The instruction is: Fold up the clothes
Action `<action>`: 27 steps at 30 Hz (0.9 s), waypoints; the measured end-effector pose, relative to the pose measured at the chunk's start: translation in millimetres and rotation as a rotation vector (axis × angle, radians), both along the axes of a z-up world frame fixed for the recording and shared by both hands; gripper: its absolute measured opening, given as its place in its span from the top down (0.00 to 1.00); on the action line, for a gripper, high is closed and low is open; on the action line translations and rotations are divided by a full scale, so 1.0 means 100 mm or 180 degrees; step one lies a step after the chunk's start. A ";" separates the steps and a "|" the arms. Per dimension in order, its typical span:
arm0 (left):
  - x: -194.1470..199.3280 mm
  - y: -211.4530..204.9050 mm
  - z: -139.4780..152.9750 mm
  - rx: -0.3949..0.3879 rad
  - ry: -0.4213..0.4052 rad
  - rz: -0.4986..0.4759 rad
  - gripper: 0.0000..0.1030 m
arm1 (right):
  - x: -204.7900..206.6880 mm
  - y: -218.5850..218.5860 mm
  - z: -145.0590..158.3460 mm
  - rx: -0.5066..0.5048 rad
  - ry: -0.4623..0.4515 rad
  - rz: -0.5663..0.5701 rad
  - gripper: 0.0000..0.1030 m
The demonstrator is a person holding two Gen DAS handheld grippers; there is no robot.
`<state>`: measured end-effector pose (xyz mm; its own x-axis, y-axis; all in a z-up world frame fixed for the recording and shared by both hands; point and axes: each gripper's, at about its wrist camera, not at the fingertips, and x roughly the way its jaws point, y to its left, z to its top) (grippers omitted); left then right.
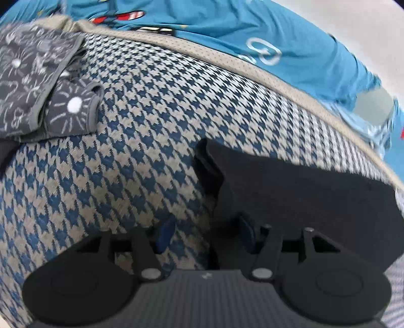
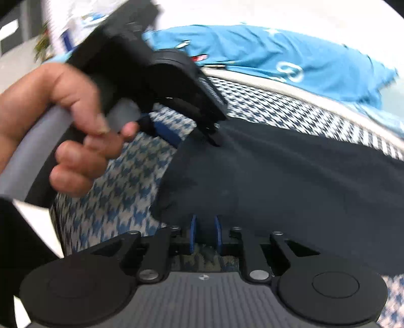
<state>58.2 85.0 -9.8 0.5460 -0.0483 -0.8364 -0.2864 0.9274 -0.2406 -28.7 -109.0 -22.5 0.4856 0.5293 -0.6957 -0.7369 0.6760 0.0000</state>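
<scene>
A black garment (image 2: 290,181) lies spread on a blue-and-beige houndstooth surface (image 1: 126,151). In the left wrist view the black garment (image 1: 303,196) fills the right side. My left gripper (image 1: 205,233) stands open over the garment's left edge. One blue pad hangs over the houndstooth, the other over the black cloth, and neither presses on it. The right wrist view shows a hand (image 2: 63,121) holding that left gripper (image 2: 192,136) at the garment's far corner. My right gripper (image 2: 205,234) has its pads a little apart at the garment's near edge, open, with dark cloth just beyond them.
A bright blue printed T-shirt (image 1: 252,32) lies crumpled beyond the houndstooth surface's beige trim (image 1: 227,63). A folded grey patterned cloth (image 1: 38,83) sits at the far left. White surface (image 2: 277,12) lies behind the T-shirt (image 2: 277,58).
</scene>
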 end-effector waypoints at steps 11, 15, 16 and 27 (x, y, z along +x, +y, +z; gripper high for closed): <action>-0.06 0.14 0.02 -0.0273 0.0060 0.0038 0.46 | -0.33 -0.01 0.07 -0.0350 -0.0370 0.0532 0.75; -0.06 0.16 0.04 -0.0316 0.0065 0.0073 0.43 | -0.43 0.10 0.04 -0.0490 -0.0700 0.0745 0.72; -0.05 0.16 0.04 -0.0328 0.0064 0.0082 0.41 | -0.41 0.13 0.01 -0.0528 -0.0732 0.0763 0.72; -0.05 0.22 0.08 -0.0499 0.0035 0.0104 0.33 | -0.38 0.31 -0.18 -0.0720 -0.1138 0.0845 0.71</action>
